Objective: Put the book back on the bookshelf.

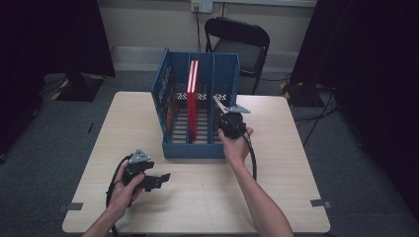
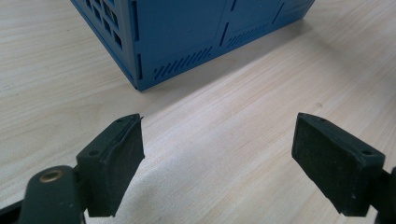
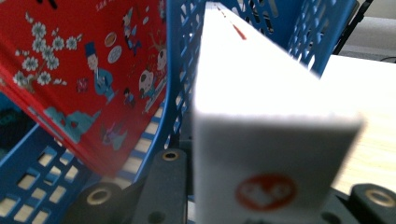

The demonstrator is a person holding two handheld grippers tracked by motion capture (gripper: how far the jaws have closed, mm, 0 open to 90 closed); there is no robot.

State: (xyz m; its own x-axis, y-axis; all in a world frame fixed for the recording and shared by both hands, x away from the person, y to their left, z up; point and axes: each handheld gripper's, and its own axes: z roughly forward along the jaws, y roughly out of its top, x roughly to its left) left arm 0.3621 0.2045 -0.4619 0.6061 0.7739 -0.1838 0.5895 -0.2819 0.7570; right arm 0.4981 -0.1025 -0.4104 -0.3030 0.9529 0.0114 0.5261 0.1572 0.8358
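A blue three-slot file rack (image 1: 170, 89) stands on the table, its open side facing me. A red book (image 1: 191, 101) stands upright in the middle slot. My right gripper (image 1: 226, 117) is at the front of the right slot, shut on a white book (image 1: 218, 102). In the right gripper view the white book (image 3: 261, 116) runs forward from between the jaws of that gripper (image 3: 268, 200), with a blue divider (image 3: 182, 70) and the red book's illustrated cover (image 3: 84, 70) to its left. My left gripper (image 1: 157, 181) rests low over the table in front of the rack, open, nothing between its pads (image 2: 114, 163).
The rack's near corner (image 2: 187, 37) lies just ahead of the left gripper (image 2: 224, 163). Bare wooden tabletop (image 1: 207, 197) stretches in front of the rack. A black chair (image 1: 242, 44) stands behind the table. Dark curtains hang on both sides.
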